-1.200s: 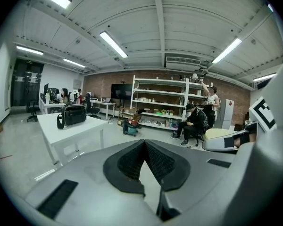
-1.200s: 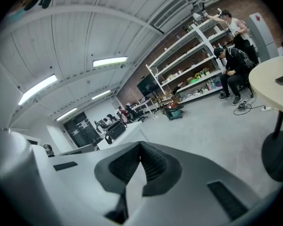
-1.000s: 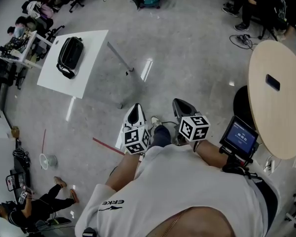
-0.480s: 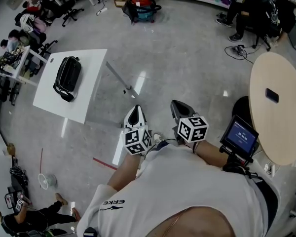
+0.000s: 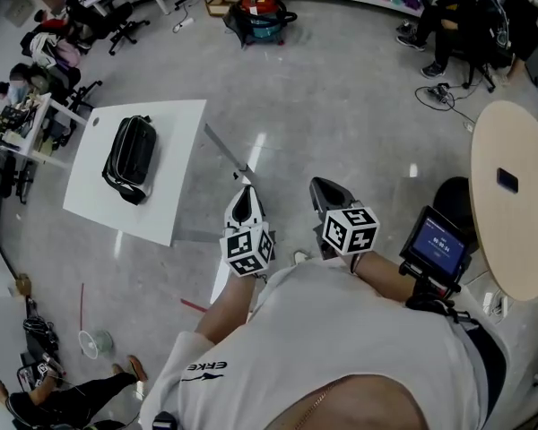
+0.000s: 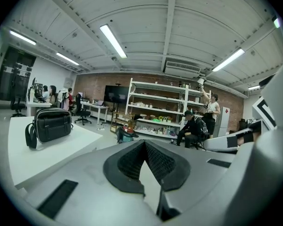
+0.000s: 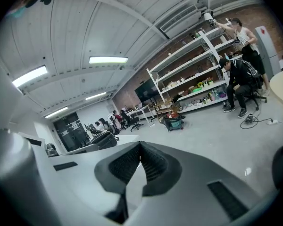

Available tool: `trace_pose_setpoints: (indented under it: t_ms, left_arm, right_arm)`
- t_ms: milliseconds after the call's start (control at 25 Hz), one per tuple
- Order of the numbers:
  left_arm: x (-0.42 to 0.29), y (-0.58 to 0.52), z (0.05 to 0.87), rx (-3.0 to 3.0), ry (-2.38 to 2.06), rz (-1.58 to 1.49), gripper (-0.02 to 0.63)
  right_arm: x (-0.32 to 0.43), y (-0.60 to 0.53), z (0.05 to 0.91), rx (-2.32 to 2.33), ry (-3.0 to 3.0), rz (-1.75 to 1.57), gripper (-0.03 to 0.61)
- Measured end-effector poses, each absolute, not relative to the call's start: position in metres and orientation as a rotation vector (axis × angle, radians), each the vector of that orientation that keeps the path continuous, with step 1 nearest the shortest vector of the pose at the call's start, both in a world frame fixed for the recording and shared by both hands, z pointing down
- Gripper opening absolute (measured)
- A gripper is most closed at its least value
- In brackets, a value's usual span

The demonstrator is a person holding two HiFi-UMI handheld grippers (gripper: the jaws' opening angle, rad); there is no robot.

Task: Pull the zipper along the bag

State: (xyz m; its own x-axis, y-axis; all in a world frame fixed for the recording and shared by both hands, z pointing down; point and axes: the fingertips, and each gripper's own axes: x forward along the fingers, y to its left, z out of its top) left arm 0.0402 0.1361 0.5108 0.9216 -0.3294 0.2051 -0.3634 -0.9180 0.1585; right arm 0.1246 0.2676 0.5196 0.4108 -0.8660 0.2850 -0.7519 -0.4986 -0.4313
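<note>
Black bag (image 5: 130, 158), white table (image 5: 177, 146), grey floor (image 5: 341, 106) around

White square table (image 5: 175, 164) out left on the grey floor. Over at the right edge, round wooden table (image 5: 520, 240), dark phone (image 5: 507, 180) lying on it. Small lit screen (image 5: 438, 243) just beside. Up top, red-and-teal object (image 5: 262, 16) on the floor, seated person in black (image 5: 466, 12) near the shelves (image 6: 156, 108).

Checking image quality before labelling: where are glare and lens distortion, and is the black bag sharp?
Head view: pale light streaks glare on the glossy grey floor; the black strapped bag on the white square table is sharp. Left gripper view: fisheye bends the ceiling, corners go black. Right gripper view: the same.
</note>
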Motion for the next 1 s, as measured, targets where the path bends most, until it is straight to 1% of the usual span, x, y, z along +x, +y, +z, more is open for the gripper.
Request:
trace_pose_setpoints:
  t_ms: [200,480,1000]
  left_arm:
    - [0.031,0.119,0.503,2.851,-0.568,0.262,0.005]
    - [0.037,0.073,0.520,2.804,-0.673,0.265,0.005]
    - [0.067,-0.018,0.501,2.728,-0.976,0.234,0.004]
  right_arm:
    - [0.122,0.254,0.508,-2.432,1.439,-0.731,0.003]
    - [0.137,0.200,0.523,-2.384,1.538,-0.776,0.003]
    - [0.197,0.082,0.512,-2.209,1.788,-0.837,0.003]
